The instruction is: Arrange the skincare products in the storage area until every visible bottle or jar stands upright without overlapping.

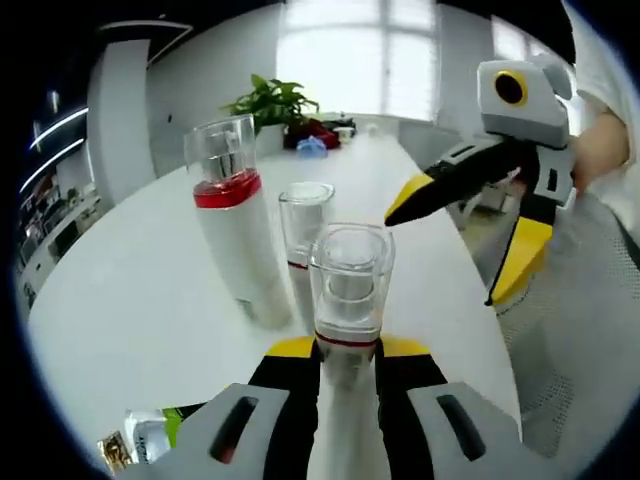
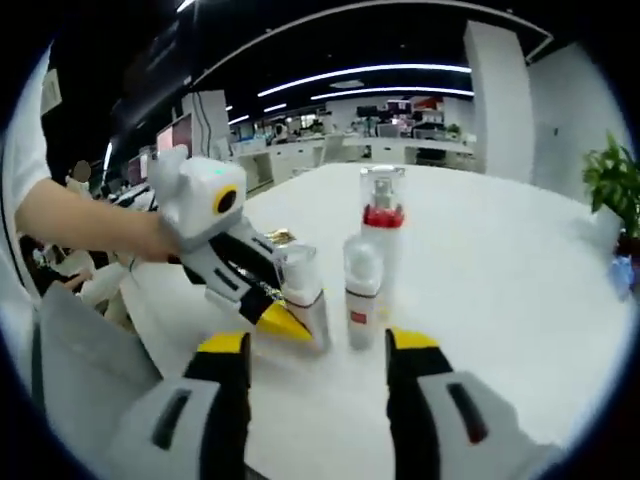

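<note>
No text can be read. The bottle (image 2: 361,300) just ahead of the right jaws carries a red label patch, its print too small to make out.

A: Anything hidden?
B: Left gripper view: nearest bottle (image 1: 348,300), lower body hidden between the left gripper (image 1: 347,352) jaws. Middle bottle (image 1: 303,250) half covered by it.
A: Edges?
B: Packet (image 1: 140,440) at bottom left cut off, print unreadable. Items by the plant (image 1: 272,100) too small to name.
A: Other view?
B: Right gripper view: left gripper (image 2: 285,322) covers the near bottle's (image 2: 303,295) lower left. Label on the middle bottle (image 2: 362,290) too blurred to read. Gold thing (image 2: 277,238) behind mostly hidden.
</note>
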`<control>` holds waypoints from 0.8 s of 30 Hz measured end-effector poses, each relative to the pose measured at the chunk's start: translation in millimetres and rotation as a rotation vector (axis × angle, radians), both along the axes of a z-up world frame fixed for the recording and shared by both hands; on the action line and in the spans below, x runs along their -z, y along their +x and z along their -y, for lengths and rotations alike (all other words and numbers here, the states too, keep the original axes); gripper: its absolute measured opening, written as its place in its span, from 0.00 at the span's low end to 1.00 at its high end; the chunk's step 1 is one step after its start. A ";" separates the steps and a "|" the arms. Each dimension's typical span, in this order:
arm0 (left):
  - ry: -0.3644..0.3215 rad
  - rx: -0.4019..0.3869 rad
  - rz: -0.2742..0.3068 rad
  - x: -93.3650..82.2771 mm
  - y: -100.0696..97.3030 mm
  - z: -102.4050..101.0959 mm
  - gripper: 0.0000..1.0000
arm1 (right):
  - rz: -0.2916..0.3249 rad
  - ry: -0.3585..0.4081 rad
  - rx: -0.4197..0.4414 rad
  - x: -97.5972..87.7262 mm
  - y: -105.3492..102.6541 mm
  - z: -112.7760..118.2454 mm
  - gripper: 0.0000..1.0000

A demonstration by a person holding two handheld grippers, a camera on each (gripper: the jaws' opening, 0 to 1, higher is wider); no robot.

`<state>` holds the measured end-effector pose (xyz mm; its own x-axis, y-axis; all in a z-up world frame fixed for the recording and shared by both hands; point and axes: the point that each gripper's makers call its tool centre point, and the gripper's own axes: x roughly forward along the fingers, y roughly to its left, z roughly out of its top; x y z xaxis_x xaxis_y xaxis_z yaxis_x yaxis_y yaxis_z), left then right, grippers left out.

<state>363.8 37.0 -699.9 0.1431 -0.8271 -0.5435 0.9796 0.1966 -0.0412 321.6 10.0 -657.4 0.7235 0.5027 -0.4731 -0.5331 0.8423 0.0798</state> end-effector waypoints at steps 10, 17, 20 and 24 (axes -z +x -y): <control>-0.003 0.019 -0.003 1.0 15.6 4.4 0.18 | -0.004 -0.003 0.032 -0.6 -0.2 12.9 0.57; -0.011 0.026 -0.007 1.4 20.1 8.6 0.18 | -0.009 0.000 0.025 0.0 -2.8 9.7 0.58; -0.009 0.030 -0.009 1.5 20.5 9.5 0.18 | -0.010 -0.001 0.021 0.5 -3.4 8.6 0.58; -0.006 0.029 -0.012 1.7 20.7 10.3 0.18 | -0.012 -0.001 0.022 0.7 -3.2 8.4 0.59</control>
<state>384.5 26.7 -701.6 0.1124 -0.8342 -0.5399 0.9843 0.1677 -0.0542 318.4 1.6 -658.1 0.7287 0.4863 -0.4822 -0.5132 0.8540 0.0857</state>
